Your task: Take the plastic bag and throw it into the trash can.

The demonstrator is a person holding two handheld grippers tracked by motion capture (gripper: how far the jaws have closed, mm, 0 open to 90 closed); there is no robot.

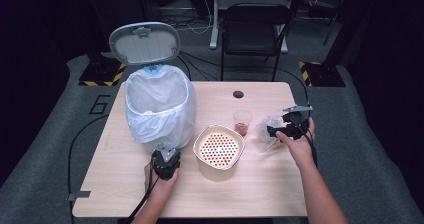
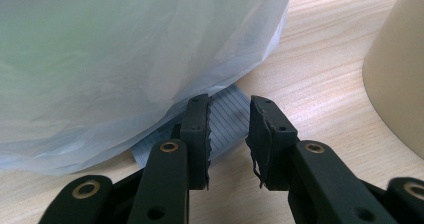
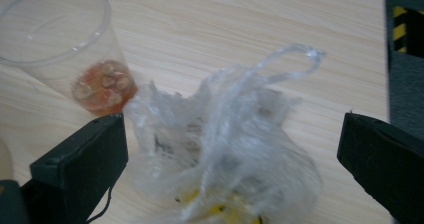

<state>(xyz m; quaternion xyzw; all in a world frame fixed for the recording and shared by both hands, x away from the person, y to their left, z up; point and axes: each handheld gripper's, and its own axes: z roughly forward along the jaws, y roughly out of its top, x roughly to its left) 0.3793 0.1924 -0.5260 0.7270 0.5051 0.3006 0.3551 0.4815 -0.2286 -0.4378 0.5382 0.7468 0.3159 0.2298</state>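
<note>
Counting across the table (image 1: 260, 194): one lidded bin (image 1: 159, 104), one cream strainer pot (image 1: 218, 151), one clear cup (image 1: 242, 121), one crumpled clear plastic bag (image 1: 269, 128), two grippers. Bin lined with a pale translucent liner (image 2: 125, 59), grey lid (image 1: 144, 43) tipped up and open, contents hidden from here. Pot topped by a perforated insert, standing just beside the bin. Cup upright between pot and bag, with a little reddish liquid and pale bits at the bottom (image 3: 102, 86). Bag lying by the cup, yellow scraps inside near its lower end (image 3: 225, 211). Left gripper (image 2: 228, 134) down at the bin's foot, jaws a narrow gap apart, gripping nothing, a ribbed pale strip (image 2: 225, 116) of the bin's base seen between them. Right gripper (image 3: 230, 149) spread wide, one jaw on either side of the bag, not closed on it. Light wood tabletop with a round cable hole (image 1: 238, 94); grey floor beyond, a black folding chair (image 1: 252, 31), dark curtains around.
</note>
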